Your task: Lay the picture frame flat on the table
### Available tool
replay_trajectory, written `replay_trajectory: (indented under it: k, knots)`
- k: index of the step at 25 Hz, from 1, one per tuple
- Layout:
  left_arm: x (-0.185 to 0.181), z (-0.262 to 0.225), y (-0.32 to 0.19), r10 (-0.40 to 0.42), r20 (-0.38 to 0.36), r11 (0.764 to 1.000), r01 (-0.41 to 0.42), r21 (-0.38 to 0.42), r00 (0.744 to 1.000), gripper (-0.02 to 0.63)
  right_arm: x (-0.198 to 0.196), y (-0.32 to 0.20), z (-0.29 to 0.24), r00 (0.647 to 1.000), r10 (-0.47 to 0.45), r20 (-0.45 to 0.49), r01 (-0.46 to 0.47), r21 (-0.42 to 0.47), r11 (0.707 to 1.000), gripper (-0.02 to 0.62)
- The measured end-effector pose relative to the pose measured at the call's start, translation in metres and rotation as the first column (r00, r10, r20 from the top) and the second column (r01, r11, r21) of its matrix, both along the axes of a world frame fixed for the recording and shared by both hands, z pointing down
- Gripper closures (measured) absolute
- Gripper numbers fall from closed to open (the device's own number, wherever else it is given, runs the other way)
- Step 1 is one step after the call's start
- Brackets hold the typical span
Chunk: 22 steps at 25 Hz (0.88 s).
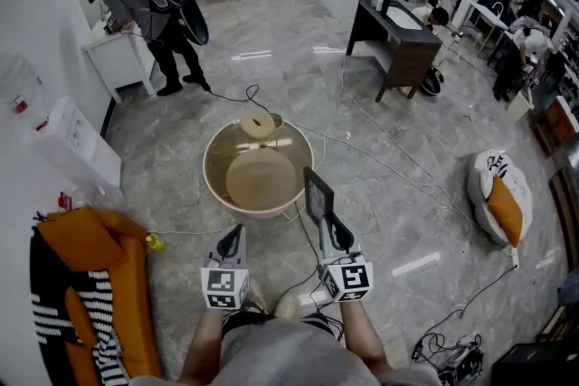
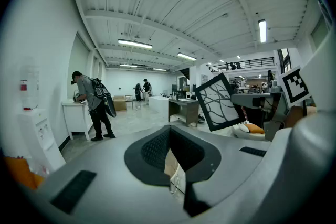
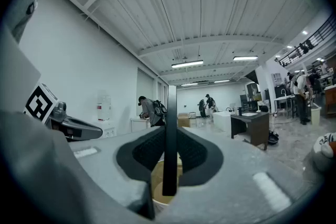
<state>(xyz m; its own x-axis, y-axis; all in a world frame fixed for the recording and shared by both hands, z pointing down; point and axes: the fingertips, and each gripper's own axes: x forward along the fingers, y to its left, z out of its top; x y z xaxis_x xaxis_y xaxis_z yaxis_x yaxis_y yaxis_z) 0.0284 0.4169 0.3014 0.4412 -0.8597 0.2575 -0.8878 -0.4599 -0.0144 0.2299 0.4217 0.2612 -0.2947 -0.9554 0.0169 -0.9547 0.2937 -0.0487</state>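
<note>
Two grippers: the left gripper (image 1: 232, 233) and the right gripper (image 1: 329, 225) are held side by side in front of the person, both aimed at the round desk (image 1: 209, 176).
Left fingers: the fingers (image 2: 155, 148) are pressed together at their tips with nothing between them.
Right fingers: the fingers (image 3: 149, 149) are clamped on the lower edge of the picture frame (image 1: 317, 193).
Picture frame: a dark frame that stands upright and slightly tilted over the right-hand rim of the round desk. It is not flat, and I cannot tell whether it touches the rim.
Frame seen from the left gripper: its face (image 2: 220, 102) shows a pale panel with dark branching lines, tilted like a diamond.
Frame seen from the right gripper: it shows edge-on as a thin dark bar (image 3: 171, 107) rising between the fingers.
Round desk: a pale bowl-shaped rim around a brown top, which carries a large pale disc (image 1: 261, 178) and a smaller disc (image 1: 258, 125) at the far side.
Floor: grey polished tiles crossed by cables (image 1: 380, 136).
Surroundings: an orange seat (image 1: 90, 249) stands at the left, and a person with a backpack (image 1: 149, 9) stands at a white counter beyond.
</note>
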Motion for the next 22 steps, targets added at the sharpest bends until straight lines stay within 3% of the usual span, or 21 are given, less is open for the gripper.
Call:
replay_trajectory:
  k: [12,22]
  knots:
    - [0.024,0.005,-0.001,0.026,0.007,1.0,-0.026,0.009,1.0,0.588,0.017,0.009,0.003,1.0,0.01,0.005,-0.01,0.004,1.0,0.531]
    - [0.04,0.007,-0.068,0.026,0.018,1.0,-0.026,0.012,0.999,0.588,0.021,-0.054,0.009,0.999,-0.023,0.021,0.024,-0.009,1.0,0.531]
